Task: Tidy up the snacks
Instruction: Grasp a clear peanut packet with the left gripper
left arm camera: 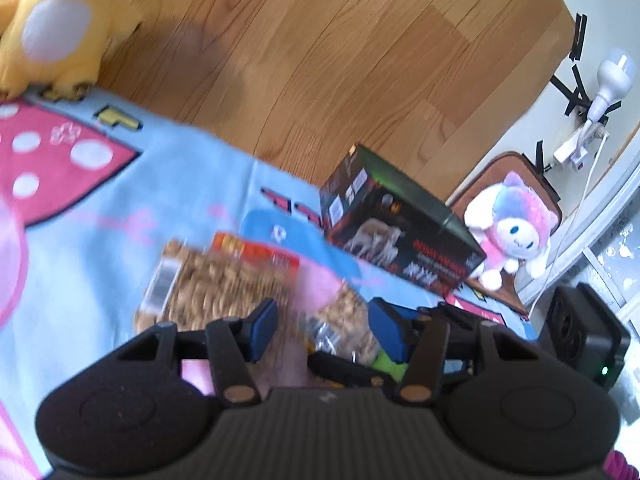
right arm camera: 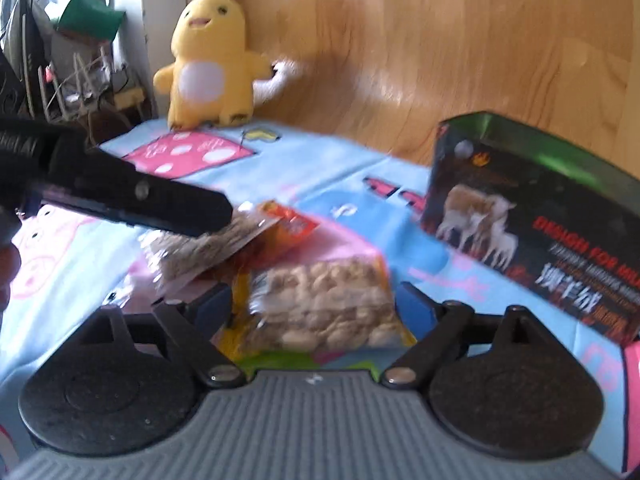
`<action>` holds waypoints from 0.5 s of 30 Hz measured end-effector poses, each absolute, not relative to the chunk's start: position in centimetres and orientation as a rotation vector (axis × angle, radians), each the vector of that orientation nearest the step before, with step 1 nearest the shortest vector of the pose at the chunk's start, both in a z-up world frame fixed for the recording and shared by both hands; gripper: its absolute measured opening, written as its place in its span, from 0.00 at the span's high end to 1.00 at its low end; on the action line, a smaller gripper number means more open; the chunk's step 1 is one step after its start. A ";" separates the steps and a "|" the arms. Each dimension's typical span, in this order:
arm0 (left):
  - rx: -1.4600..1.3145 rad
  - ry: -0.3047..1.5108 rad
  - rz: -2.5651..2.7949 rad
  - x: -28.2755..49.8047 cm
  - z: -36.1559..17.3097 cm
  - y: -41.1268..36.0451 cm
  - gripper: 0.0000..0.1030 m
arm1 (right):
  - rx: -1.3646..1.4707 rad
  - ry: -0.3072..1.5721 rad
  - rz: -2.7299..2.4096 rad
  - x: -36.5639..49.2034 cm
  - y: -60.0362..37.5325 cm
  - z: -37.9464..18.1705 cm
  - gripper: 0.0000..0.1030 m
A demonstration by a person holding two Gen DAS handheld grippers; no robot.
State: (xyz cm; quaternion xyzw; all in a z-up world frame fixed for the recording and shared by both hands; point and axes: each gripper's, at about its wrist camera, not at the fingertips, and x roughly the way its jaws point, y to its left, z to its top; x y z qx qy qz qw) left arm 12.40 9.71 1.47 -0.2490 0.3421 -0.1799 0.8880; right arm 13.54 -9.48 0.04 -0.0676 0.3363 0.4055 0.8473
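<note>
Left wrist view: left gripper point(left arm camera: 324, 330) released, blue pads spread wide, snack bags just ahead of fingertips on blue cartoon cloth point(left arm camera: 120, 248). Peanut bag point(left arm camera: 208, 292) ahead-left of claw; second bag partly between fingers. Dark box point(left arm camera: 400, 236) ahead-right, beyond bags. Pink plush point(left arm camera: 512, 232) further right, yellow plush point(left arm camera: 56, 28) far ahead-left.

Right wrist view: right gripper point(right arm camera: 316, 308) released, fingers straddling nut bag point(right arm camera: 324, 304) without clear contact. Orange-topped bag point(right arm camera: 280, 228) just beyond.
</note>
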 end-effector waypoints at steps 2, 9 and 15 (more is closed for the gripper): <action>-0.521 0.711 -0.386 11.7 1.2 9.7 0.50 | -0.151 0.699 0.837 12.6 -10.1 0.4 0.37; -0.506 0.720 -0.498 10.2 1.5 7.5 0.50 | -0.093 0.645 0.737 7.9 -14.4 -0.5 0.42; -0.430 0.806 -0.687 8.9 0.8 2.3 0.27 | -0.038 0.592 0.696 4.0 -18.3 -0.6 0.41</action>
